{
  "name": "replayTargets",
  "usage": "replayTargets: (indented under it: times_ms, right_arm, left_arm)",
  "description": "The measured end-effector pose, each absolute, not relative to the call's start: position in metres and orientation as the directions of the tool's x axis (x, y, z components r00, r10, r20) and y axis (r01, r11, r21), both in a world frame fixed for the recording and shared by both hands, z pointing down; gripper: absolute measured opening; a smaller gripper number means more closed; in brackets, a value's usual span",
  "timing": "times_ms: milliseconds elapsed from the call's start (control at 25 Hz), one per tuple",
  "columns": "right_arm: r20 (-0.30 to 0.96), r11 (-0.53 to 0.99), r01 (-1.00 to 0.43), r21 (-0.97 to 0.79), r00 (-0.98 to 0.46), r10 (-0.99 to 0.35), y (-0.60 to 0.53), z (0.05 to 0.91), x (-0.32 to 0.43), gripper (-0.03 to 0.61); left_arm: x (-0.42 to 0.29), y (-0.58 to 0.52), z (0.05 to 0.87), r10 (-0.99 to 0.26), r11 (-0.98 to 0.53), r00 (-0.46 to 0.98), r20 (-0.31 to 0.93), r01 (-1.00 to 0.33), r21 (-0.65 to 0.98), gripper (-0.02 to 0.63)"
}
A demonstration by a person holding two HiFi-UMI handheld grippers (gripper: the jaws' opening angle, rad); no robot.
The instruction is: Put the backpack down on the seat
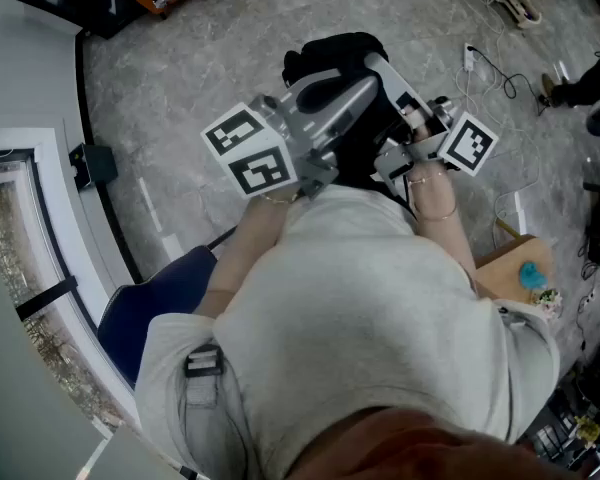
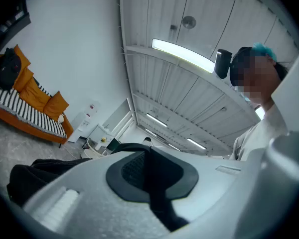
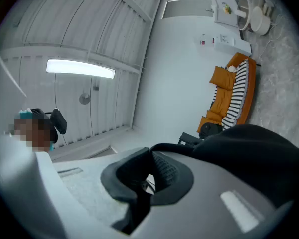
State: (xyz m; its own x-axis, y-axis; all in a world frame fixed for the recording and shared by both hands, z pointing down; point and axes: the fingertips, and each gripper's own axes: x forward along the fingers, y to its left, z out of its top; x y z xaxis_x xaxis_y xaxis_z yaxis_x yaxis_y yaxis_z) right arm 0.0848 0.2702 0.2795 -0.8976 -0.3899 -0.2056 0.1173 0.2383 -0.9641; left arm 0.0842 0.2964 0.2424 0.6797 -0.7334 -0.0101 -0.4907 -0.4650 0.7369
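Item one, my left gripper (image 1: 365, 78): fingers pressed together, pinching a black strap (image 2: 157, 196) that runs up between the dark pads (image 2: 132, 171) and loops over their tips. Item two, my right gripper (image 1: 412, 108): fingers likewise closed, with a black strap (image 3: 137, 208) clamped in the slot between its pads (image 3: 167, 171). I cannot tell whether the two are one strap or a pair. Item three, the backpack (image 1: 330, 53): black, soft, bunched, hanging just beyond both sets of fingertips; it bulks to the outer side of the left fingers (image 2: 30, 176) and to the outer side of the right fingers (image 3: 259, 153), up off the grey marbled floor (image 1: 200, 58). Item four, the seat (image 1: 165, 298): dark blue, low and well behind the left fingers, beside the person's grey sweatshirt (image 1: 360, 308), apart from the backpack. Item five, an orange sofa (image 2: 37, 101) with a striped cushion, far off past the left fingertips, against a white wall. Item six, a long ceiling light (image 2: 184, 54) high above the left fingertips.
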Motion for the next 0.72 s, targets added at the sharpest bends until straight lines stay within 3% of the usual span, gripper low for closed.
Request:
replayTargets:
  times_ms: [720]
  right_arm:
    - [-0.2,0.241,0.115,-0.964,-0.909,-0.365,0.2703,0.2816,0.0804,0.011]
  left_arm:
    - [0.0804,0.298,0.2445,-0.756,-0.465,0.653,-0.04,-0.494,0.735,0.014]
